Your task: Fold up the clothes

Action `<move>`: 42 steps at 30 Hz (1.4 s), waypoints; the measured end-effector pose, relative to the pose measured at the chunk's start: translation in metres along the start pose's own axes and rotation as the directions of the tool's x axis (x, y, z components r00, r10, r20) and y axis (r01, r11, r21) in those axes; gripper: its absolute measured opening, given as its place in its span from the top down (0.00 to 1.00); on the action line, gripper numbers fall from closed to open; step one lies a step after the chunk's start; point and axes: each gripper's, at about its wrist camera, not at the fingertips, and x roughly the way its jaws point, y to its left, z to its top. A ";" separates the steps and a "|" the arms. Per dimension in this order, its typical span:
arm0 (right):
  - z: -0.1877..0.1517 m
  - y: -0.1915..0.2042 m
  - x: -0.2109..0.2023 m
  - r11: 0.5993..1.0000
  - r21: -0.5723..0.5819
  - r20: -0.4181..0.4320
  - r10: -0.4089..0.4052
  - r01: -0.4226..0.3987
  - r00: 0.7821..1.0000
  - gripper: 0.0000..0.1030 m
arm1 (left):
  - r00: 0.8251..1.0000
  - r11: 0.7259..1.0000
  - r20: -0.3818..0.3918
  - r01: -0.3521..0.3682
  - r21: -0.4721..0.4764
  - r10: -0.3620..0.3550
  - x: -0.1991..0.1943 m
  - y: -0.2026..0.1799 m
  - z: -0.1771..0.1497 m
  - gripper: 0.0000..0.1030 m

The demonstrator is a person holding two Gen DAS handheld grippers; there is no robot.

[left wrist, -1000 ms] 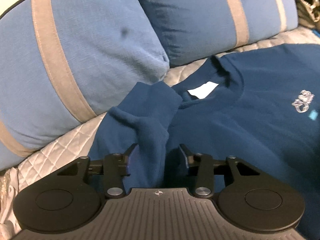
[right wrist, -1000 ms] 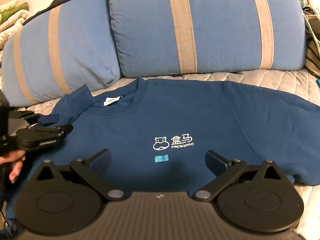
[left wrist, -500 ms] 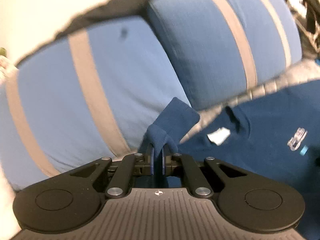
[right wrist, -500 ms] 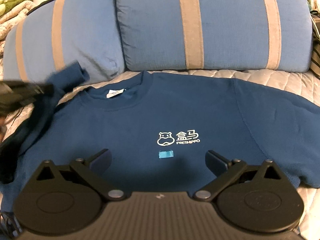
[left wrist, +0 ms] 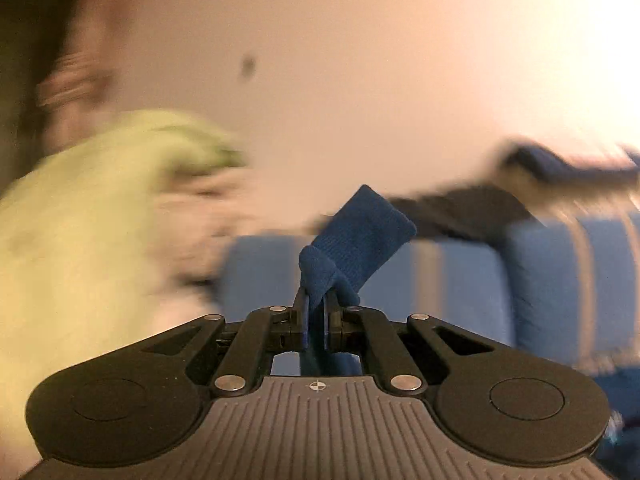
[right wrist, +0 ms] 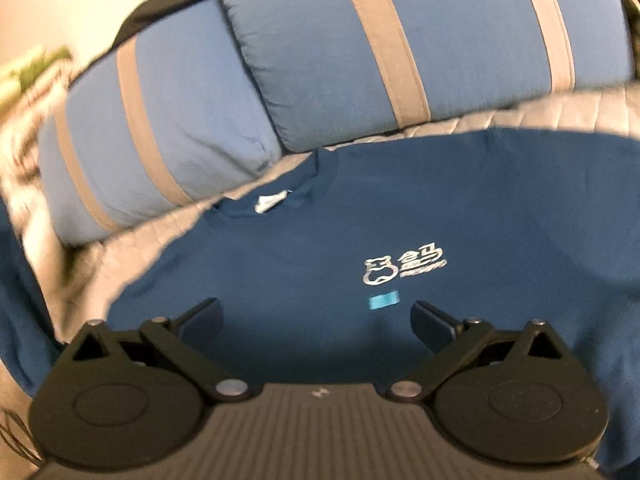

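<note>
The sweatshirt (right wrist: 360, 232) is spread front-up on the bed (right wrist: 560, 110), its body unfolded. One cuff (left wrist: 360, 228) is pinched in the left tongs (left wrist: 316, 312), raised. The right tongs (right wrist: 316, 320) are held wide apart, empty, above it. Folding remains.

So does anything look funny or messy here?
Only one thing: the left hand-held gripper has pinched the sweatshirt's sleeve cuff into a bunched lump. The sweatshirt body lies fairly flat; the right hand-held gripper is open above it.
</note>
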 end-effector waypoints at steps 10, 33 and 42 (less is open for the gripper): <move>-0.001 -0.010 0.005 0.995 0.102 -0.040 -0.011 0.015 0.999 0.00 | 0.809 0.712 -0.442 -0.568 -0.413 0.388 -0.058 0.154 -0.222 0.88; -0.005 -0.008 0.008 0.997 0.072 -0.084 -0.030 0.036 0.996 0.00 | 0.922 0.902 -0.370 -0.250 -0.351 0.112 -0.029 0.098 -0.177 0.36; -0.006 -0.008 0.012 0.997 0.066 -0.099 -0.034 0.040 0.995 0.00 | 0.839 0.973 -0.527 0.009 -0.229 -0.131 0.064 0.039 -0.172 0.35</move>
